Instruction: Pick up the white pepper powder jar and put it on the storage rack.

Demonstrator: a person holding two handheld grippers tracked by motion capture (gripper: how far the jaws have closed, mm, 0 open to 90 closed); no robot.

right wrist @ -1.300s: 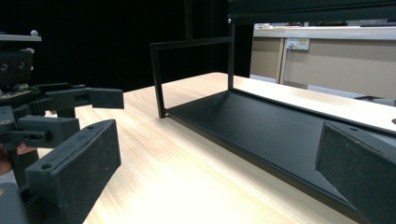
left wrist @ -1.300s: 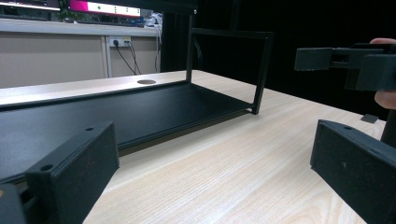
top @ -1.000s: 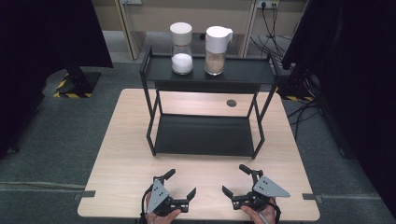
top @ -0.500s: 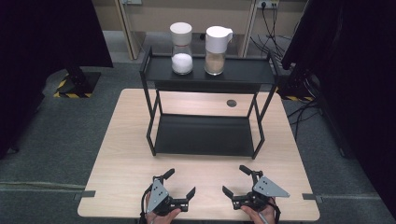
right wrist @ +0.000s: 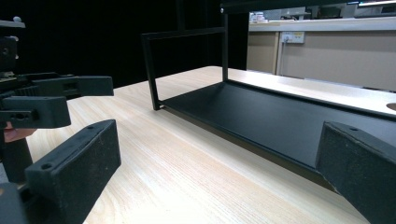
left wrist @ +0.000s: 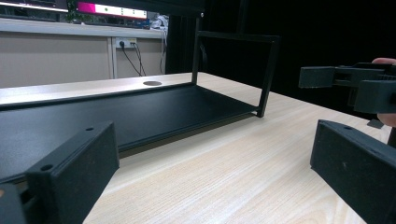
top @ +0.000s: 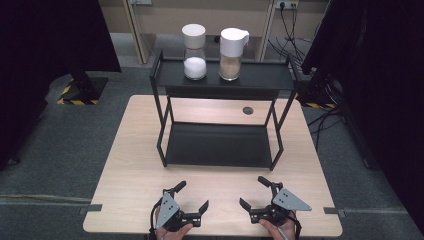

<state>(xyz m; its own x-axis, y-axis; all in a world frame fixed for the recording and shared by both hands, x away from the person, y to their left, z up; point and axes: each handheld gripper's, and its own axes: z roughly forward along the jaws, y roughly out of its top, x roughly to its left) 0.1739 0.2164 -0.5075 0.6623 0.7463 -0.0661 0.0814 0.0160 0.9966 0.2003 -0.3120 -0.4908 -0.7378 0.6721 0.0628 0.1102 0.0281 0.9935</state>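
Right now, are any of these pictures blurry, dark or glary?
High view: evenly lit, a little soft, black at both sides, the table pale. Left gripper view: its own jaws blur up close; the rack is sharper. Right gripper view: black background at left, a pale sheen on the table.

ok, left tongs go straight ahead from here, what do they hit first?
Likely the front edge of the black rack's lower shelf. The left tongs are open and empty, with bare table in between. Height is hard to judge, so they might skim over it.
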